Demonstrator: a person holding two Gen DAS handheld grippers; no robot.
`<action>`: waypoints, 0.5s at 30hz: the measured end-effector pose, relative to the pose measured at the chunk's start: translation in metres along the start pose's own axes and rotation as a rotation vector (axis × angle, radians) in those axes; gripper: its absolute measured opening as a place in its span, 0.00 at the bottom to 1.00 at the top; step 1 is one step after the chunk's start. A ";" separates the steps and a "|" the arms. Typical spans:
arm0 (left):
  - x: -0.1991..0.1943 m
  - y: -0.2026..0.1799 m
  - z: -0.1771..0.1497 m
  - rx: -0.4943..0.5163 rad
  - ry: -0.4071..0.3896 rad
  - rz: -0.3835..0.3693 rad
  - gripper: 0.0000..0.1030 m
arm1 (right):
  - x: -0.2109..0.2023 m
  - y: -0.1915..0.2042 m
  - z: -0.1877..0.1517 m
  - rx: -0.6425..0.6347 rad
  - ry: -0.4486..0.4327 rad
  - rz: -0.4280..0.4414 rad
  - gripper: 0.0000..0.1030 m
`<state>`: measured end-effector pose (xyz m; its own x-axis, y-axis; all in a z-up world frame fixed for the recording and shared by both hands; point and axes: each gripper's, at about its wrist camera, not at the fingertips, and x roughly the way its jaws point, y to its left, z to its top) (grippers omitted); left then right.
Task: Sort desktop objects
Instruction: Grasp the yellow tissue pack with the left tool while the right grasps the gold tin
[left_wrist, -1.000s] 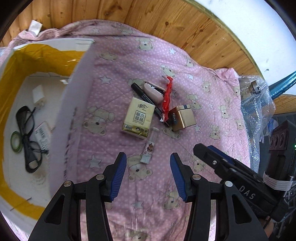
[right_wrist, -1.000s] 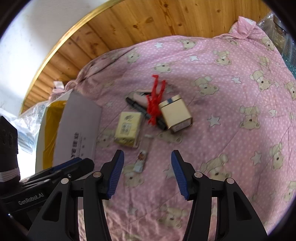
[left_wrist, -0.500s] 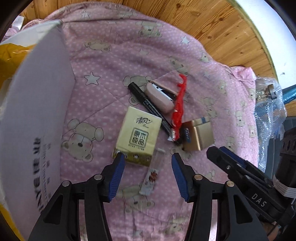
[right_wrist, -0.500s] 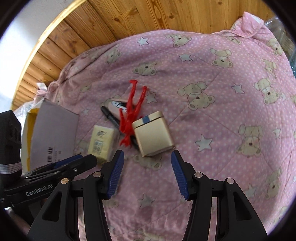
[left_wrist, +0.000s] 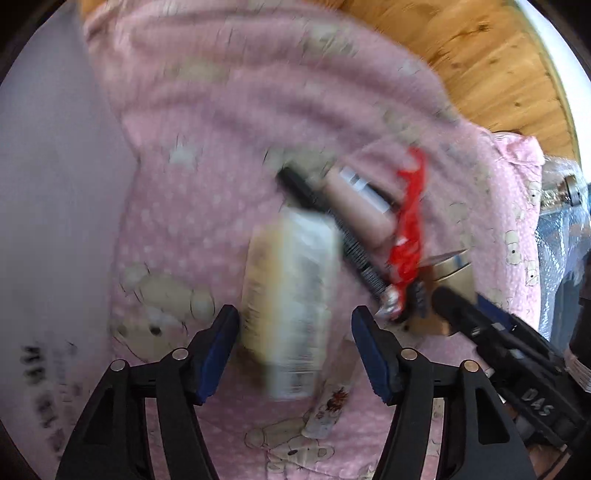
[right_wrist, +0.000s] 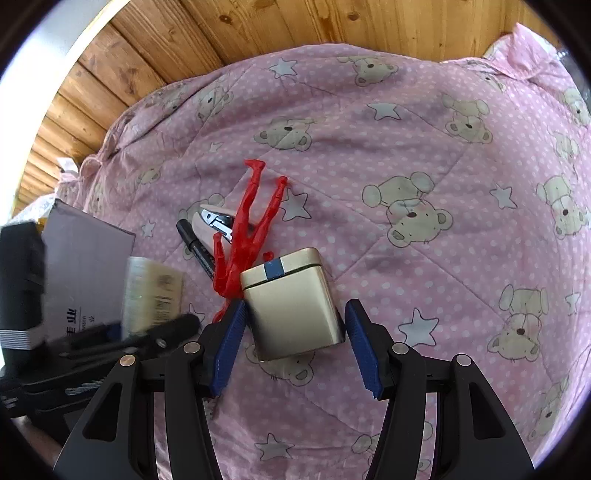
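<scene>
Pink bear-print quilt (right_wrist: 424, 155) cushions the gold tin (right_wrist: 291, 306), which sits between the spread-wide right claw (right_wrist: 291, 345); it looks rigid, light and slick, best pinched across its flat sides, while the left claw (left_wrist: 295, 350), also agape, straddles a soft tissue pack (left_wrist: 291, 295).

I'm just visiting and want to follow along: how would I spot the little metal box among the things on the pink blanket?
Start from the pink teddy-bear blanket over the table. Near its middle lies a small heap of objects, and the gold tin sits at its right edge, between the open fingers of the right hand-held gripper. It is the only shiny gold box, with a blue tab on its lid seam.
</scene>
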<state>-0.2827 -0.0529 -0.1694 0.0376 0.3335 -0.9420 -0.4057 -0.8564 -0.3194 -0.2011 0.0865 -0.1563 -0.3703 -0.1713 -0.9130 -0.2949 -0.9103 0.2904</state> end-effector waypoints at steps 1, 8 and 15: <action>-0.002 0.000 -0.001 0.006 -0.024 -0.004 0.62 | 0.001 0.000 0.000 -0.004 0.000 -0.002 0.58; -0.006 0.009 -0.001 -0.045 -0.041 -0.022 0.62 | -0.002 -0.001 -0.001 0.000 0.000 -0.002 0.56; -0.015 0.025 0.003 -0.086 -0.076 -0.040 0.52 | -0.003 -0.003 -0.003 0.013 -0.006 0.008 0.55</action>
<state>-0.2960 -0.0781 -0.1628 -0.0184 0.3939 -0.9190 -0.3258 -0.8713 -0.3670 -0.1962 0.0884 -0.1551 -0.3782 -0.1758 -0.9089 -0.3038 -0.9039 0.3012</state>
